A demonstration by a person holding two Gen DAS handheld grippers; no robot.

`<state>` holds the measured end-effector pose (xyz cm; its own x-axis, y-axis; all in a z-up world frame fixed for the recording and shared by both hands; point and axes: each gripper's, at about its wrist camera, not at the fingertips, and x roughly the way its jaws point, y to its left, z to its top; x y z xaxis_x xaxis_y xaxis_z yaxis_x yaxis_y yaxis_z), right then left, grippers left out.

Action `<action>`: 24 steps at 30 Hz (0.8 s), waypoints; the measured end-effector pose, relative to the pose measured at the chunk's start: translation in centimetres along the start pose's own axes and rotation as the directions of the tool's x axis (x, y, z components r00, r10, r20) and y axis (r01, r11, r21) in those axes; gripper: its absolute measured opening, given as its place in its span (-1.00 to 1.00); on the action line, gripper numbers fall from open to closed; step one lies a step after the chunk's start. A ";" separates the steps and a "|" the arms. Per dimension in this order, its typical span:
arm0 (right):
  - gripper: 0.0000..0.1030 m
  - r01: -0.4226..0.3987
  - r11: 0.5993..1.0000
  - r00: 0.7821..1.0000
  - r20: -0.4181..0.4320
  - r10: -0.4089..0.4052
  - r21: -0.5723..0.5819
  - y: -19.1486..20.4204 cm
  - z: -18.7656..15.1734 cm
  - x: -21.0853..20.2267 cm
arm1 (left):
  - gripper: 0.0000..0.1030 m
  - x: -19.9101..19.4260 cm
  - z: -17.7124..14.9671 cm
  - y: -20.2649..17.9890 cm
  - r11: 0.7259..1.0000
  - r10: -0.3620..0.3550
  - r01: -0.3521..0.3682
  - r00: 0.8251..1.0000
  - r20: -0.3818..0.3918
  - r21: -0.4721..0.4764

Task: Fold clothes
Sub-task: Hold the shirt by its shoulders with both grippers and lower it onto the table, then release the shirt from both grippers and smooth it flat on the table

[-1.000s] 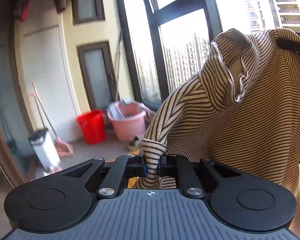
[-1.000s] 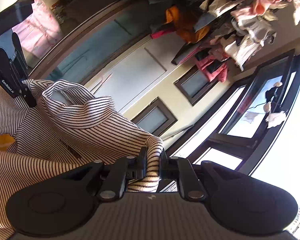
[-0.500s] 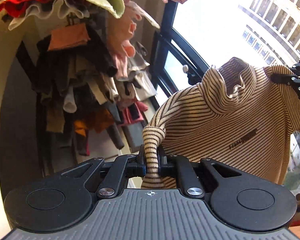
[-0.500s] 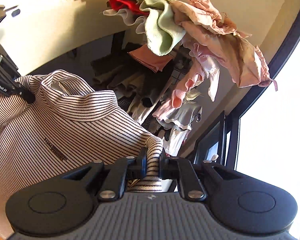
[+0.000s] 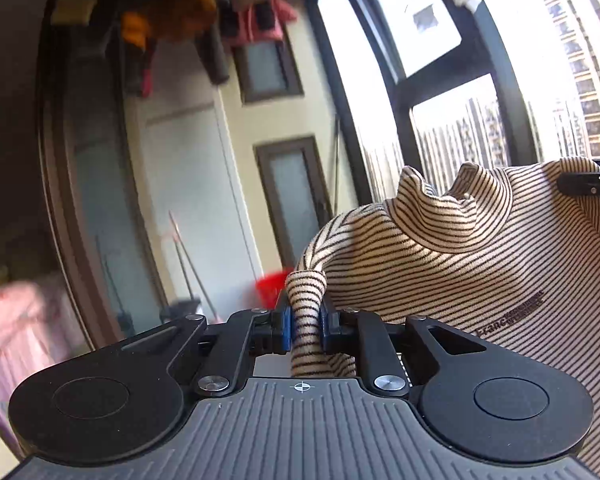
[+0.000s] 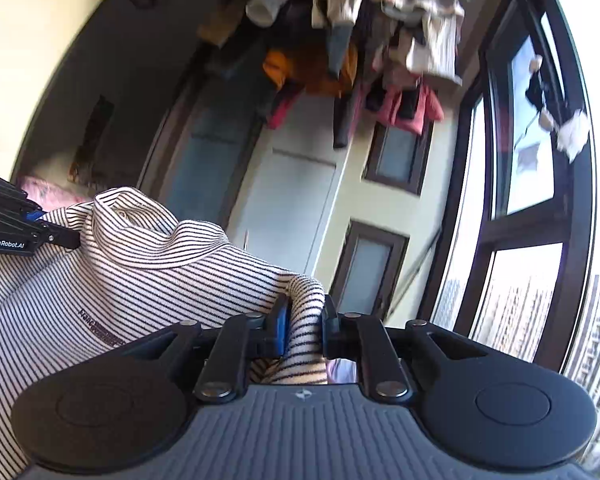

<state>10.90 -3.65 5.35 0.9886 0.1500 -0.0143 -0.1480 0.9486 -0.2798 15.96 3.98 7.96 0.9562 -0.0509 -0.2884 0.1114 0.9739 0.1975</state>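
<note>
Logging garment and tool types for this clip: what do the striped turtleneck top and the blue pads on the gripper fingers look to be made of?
The cream, dark-striped turtleneck top looks like a soft ribbed knit, probably cotton blend: it bunches and drapes in rounded folds, matte surface. The blue pads on the left gripper look like matte rubber or soft plastic, though that is uncertain. The right gripper has the same pads.

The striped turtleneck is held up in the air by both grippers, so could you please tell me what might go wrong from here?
1. Each gripper pinches only a small bunch of the striped turtleneck: the left gripper and right gripper could lose it if the cloth is pulled taut.
2. The collar slumps between them, so a fold may set unevenly.
3. No folding surface is in view, so the lowering is blind.
</note>
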 end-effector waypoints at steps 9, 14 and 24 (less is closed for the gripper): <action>0.81 0.022 0.989 0.960 -0.278 0.020 0.149 -1.3 -9.2 6.5 | 0.58 1.6 -7.4 1.3 0.987 -0.108 0.078 0.969 -0.222 -0.143; 1.00 -0.072 0.901 0.905 -0.352 0.239 0.428 -0.6 -13.7 3.8 | 0.87 -0.5 -10.9 0.0 0.950 -0.250 0.177 0.925 -0.286 -0.257; 1.00 -0.238 0.797 0.726 -0.444 0.525 0.555 5.2 -19.1 2.0 | 1.00 -2.8 -15.4 -3.9 0.922 -0.346 0.222 0.841 -0.415 -0.319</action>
<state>12.65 -3.73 -14.51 0.6525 0.4835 -0.5835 -0.3689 0.8753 0.3127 8.68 3.74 -6.48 0.6531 -0.2883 -0.7002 0.2288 0.9566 -0.1805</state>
